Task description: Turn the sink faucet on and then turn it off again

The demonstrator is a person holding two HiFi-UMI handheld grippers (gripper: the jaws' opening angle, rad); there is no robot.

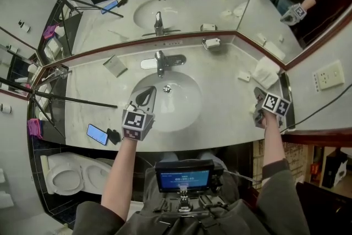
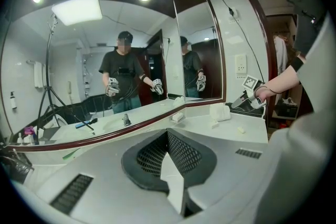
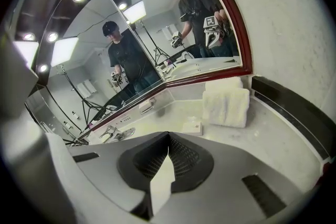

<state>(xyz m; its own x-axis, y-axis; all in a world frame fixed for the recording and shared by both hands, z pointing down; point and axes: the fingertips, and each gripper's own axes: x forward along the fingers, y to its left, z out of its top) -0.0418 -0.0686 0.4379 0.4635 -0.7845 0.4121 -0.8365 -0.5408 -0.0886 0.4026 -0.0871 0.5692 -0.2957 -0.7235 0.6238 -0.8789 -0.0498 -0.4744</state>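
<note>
Left gripper (image 1: 146, 95): jaws closed flat together, nothing between them. It hangs over the near half of the basin (image 1: 181, 110), tips aimed toward the faucet (image 1: 160, 63), short of it and not touching. It is probably the working tool. A shut tip gives a firm blunt end for nudging a lever, and it sits nearly in line with the spout.

Right gripper (image 1: 258, 100): jaws likewise pressed together, empty. It is held well off to the right, above the tabletop (image 1: 220, 113), near the folded towel (image 1: 267, 71). It seems parked there to stay out of the way, since the task looks like a one-tool job.

Faucet: chrome, with a single lever (image 1: 175, 59) reaching toward the right. It is mounted on the tabletop behind the basin, just before the foot of the mirror (image 1: 181, 3). No stream shows between spout and drain (image 1: 167, 88), so it reads as off. Whether the on-and-off cycle is yet to come or already finished cannot be told.

Sundries: a phone (image 1: 98, 134) at the near left edge of the tabletop and a soap dish (image 1: 210, 43) at the back right. Both are well apart from the faucet, leaving the approach over the basin free.

Handling note: the lever likely wants a light push from the closed tip. A smooth chrome lever could let the tip slide off.
</note>
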